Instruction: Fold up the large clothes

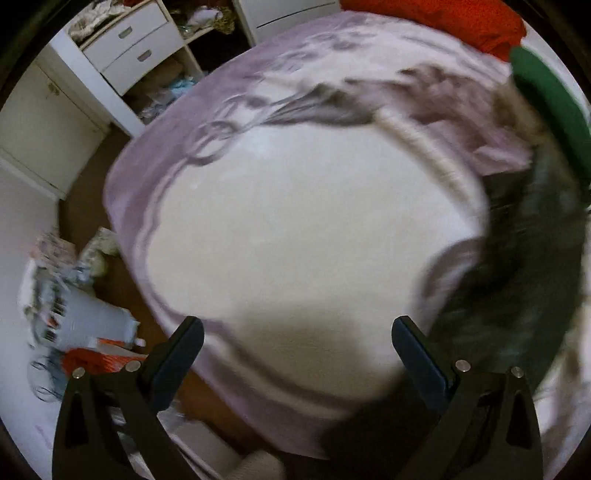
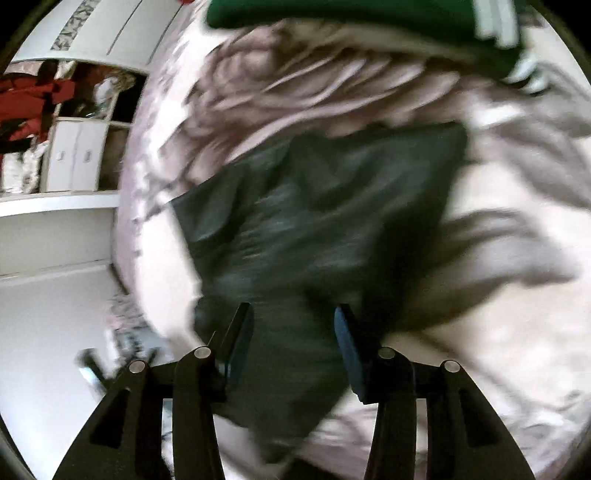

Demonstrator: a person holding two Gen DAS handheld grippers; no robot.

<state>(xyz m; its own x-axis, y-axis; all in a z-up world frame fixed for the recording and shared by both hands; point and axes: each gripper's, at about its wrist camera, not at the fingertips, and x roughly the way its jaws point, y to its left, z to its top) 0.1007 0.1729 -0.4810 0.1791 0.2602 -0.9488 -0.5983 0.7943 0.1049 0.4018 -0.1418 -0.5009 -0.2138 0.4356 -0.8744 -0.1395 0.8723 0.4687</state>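
Note:
A dark grey garment [image 2: 314, 206] lies folded into a rough block on the bed's pale lilac-patterned blanket [image 2: 498, 229]. My right gripper [image 2: 294, 312] hovers over its near end, jaws apart, and the pads do not press on the cloth seen between them. In the left wrist view the same dark garment [image 1: 517, 277] is a blurred mass at the right edge. My left gripper [image 1: 298, 325] stands wide open above the bare white middle of the blanket [image 1: 277, 221], with nothing between its fingers. Both views are smeared by motion.
A green garment [image 1: 546, 96] [image 2: 332, 14] and a red cloth [image 1: 443, 18] lie at the bed's far side. White drawers [image 1: 125, 48] and a cupboard [image 2: 74, 158] stand beyond the bed. Bags and clutter [image 1: 74, 321] cover the floor to the left.

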